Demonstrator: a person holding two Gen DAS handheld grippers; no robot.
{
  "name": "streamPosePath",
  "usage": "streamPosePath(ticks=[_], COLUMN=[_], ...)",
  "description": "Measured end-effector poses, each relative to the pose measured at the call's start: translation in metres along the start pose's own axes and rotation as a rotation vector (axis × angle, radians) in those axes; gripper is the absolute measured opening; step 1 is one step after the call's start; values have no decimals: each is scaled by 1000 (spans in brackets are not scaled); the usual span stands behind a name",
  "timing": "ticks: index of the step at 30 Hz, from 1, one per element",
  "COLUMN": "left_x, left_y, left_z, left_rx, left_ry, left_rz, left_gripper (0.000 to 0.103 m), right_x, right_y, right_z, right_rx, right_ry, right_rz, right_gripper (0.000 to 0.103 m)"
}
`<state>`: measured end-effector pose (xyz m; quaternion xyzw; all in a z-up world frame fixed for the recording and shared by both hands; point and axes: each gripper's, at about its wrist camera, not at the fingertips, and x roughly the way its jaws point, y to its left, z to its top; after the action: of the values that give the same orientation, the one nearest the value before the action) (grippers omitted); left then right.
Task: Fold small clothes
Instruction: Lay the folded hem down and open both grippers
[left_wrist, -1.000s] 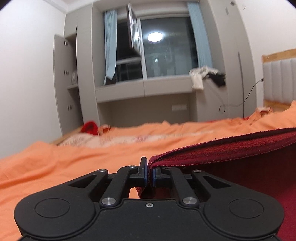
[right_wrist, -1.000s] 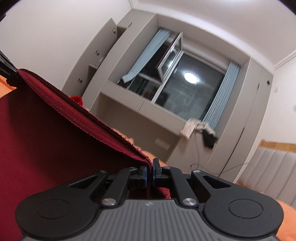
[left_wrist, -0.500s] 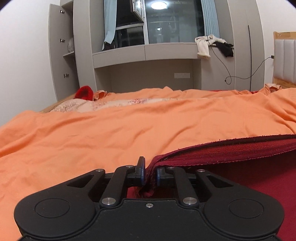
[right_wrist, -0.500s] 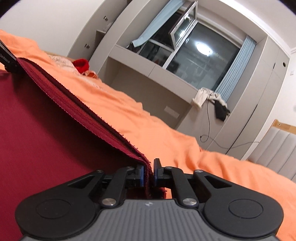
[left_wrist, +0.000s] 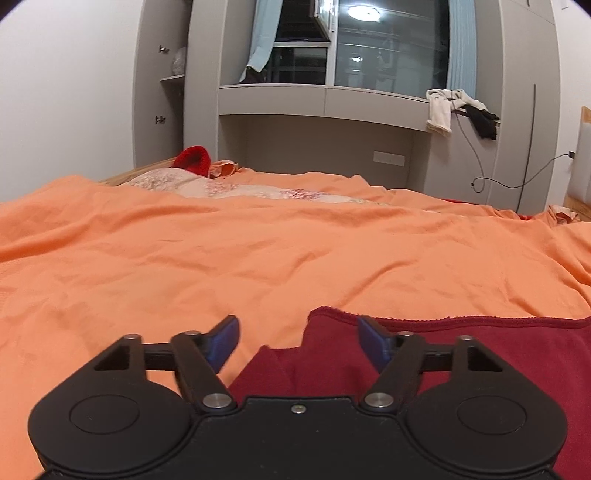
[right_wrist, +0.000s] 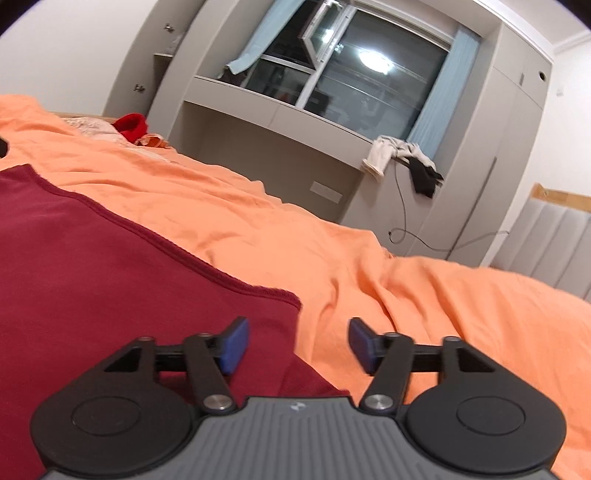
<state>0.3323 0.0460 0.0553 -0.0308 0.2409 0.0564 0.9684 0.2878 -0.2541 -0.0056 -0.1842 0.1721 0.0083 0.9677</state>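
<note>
A dark red garment (left_wrist: 480, 354) lies flat on the orange bed sheet (left_wrist: 258, 258). Its stitched edge runs left to right in the left wrist view. My left gripper (left_wrist: 297, 341) is open and empty, with the garment's left corner between its blue pads. In the right wrist view the same garment (right_wrist: 110, 277) fills the lower left. My right gripper (right_wrist: 297, 345) is open and empty over the garment's right corner, with its left pad above the cloth and its right pad above the sheet (right_wrist: 406, 280).
A bright red item (left_wrist: 192, 160) and a floral cloth (left_wrist: 221, 188) lie at the bed's far edge. Grey built-in cabinets and a window ledge (left_wrist: 317, 99) stand behind, with clothes (left_wrist: 458, 110) draped on the ledge. A padded headboard (right_wrist: 554, 236) is at the right.
Both grippers were shut on the garment's raised edge. They lowered it to the bed, then opened and let go. The garment now lies flat.
</note>
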Motion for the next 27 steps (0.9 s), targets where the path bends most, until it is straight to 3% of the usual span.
streamPosePath(ticks=[3,9,12,17,20,24,27], left_x=[8,19,13,-8,-22,-44,-61], left_y=[2,14,18,22,26,36,47], left_z=[-5,-13,-12,-7,-3,-4,-5], left_rx=[-3,-63,-87,-103,-102,-92,-94], left_ry=[42,109,84,16,-12,-43,-65], left_rz=[26,45,37,32,26,19,36], left_gripper=[78,79,89,102,102,102,102], right_x=[4,10,7,0,-10,-21,-30], right_y=[-6,-16,-18,-31,-43,-54,-67], right_z=[-3,-15,-19,-22,-27,-33,-36], right_rx=[22,75,80,93,122,122,190], right_ry=[27,81,81,68,27,27,38], right_rz=[-28,-38,-45,-23,-2,-59,-78], right_gripper=[88,96,102,102,102,103,103])
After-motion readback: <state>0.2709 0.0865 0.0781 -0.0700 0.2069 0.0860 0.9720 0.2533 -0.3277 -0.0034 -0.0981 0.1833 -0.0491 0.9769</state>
